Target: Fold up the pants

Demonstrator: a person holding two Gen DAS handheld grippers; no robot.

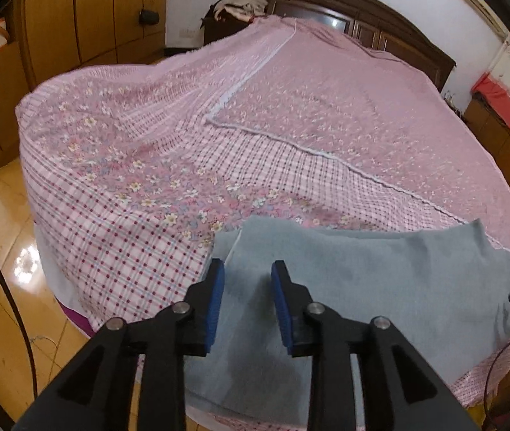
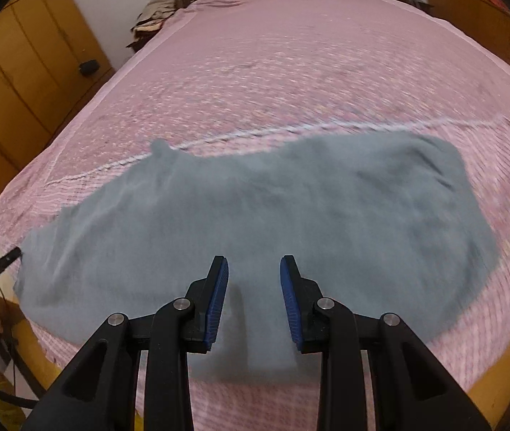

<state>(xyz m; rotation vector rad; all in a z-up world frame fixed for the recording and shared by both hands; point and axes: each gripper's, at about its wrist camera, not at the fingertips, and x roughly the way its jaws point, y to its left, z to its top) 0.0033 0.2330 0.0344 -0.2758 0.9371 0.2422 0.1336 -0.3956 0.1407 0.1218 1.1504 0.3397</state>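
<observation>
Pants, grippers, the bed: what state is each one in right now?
Grey pants: lying spread on the bed, nothing gripping them.
Left gripper: open, empty, above the pants.
Right gripper: open, empty, above the pants.
Pink bedspread: covering the bed, mostly smooth.
Wardrobe doors: closed.

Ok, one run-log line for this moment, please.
stage: mid-fold | pants: grey, flat across bed | left gripper: open, empty, over pants | right gripper: open, empty, over pants

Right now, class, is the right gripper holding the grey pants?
No, the right gripper has its blue fingers apart above the pants, with nothing pinched between them.
</observation>
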